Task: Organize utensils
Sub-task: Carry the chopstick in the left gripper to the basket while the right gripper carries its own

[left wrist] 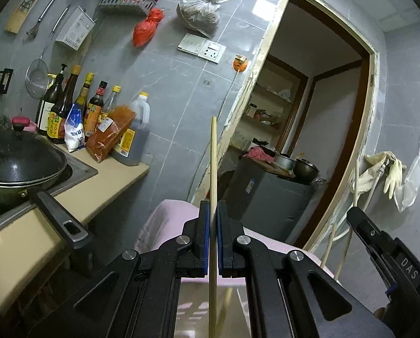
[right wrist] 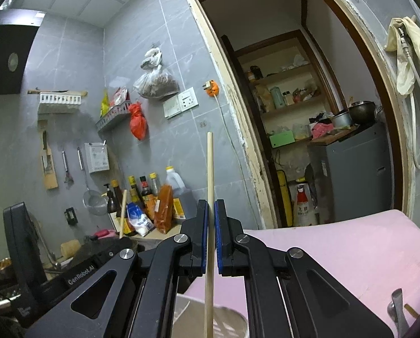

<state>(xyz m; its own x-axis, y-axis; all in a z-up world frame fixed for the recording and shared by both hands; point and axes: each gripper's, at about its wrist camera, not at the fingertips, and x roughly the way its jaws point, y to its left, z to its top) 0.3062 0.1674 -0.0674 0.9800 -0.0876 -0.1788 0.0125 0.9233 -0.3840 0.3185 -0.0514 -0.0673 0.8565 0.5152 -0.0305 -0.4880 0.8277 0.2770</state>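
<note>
Chopstick (left wrist: 213,169) clamped upright in left tongs (left wrist: 213,219) | second chopstick (right wrist: 209,174) clamped in right tongs (right wrist: 211,219) | both above pink surface (right wrist: 350,242), right of worktop (left wrist: 102,180)

Two pale wooden chopsticks (left wrist: 213,169) (right wrist: 209,186) stand upright (one per jaws).

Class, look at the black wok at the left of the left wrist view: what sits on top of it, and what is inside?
A dark lid with a round knob covers the black wok. Whatever is inside cannot be seen, because the lid hides it completely.
</note>
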